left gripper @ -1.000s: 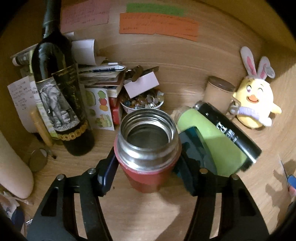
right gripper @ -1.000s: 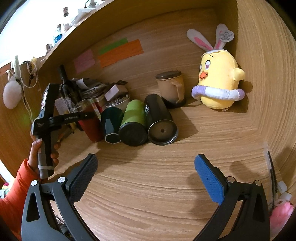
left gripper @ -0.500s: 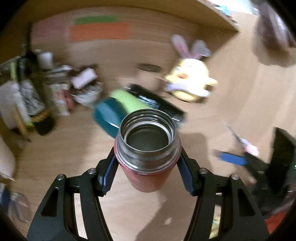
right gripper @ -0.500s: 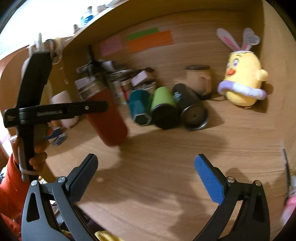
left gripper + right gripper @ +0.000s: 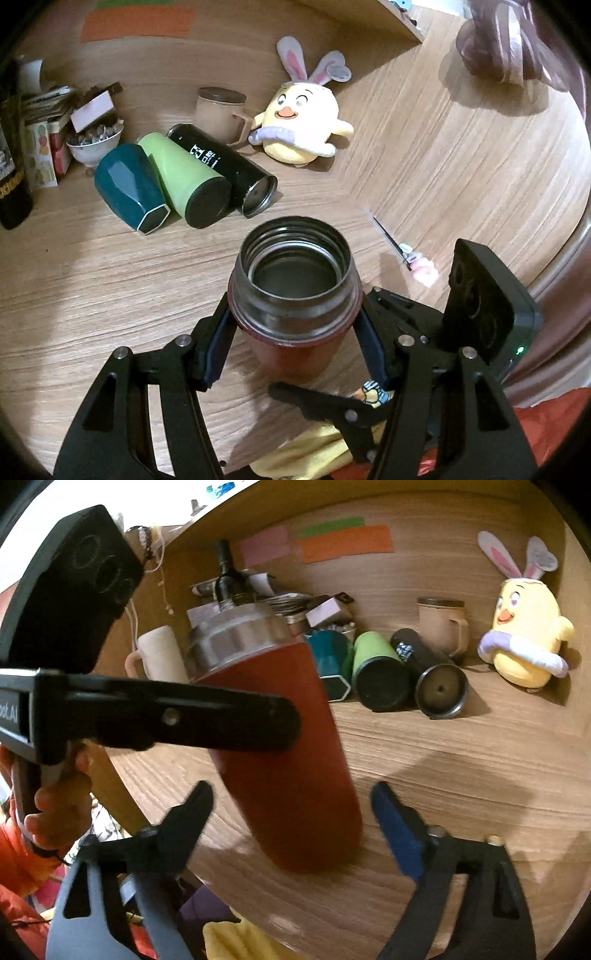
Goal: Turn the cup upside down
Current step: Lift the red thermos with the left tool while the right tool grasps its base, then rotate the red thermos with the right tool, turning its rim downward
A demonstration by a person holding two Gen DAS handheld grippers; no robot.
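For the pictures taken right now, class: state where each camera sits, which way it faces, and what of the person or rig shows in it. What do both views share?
Left wrist: on the left gripper, looking along its fingers down into the open mouth of the red cup it clamps; the right gripper shows beneath.
Right wrist: on the open right gripper, facing the shelf's back wall; the person's left hand shows.
Shared: the red cup, three lying tumblers, the chick plush.

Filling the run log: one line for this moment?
left tool shut on red cup | cup upright, lifted | right tool open below it | flip pending

Red cup (image 5: 295,354), steel rim (image 5: 295,258).
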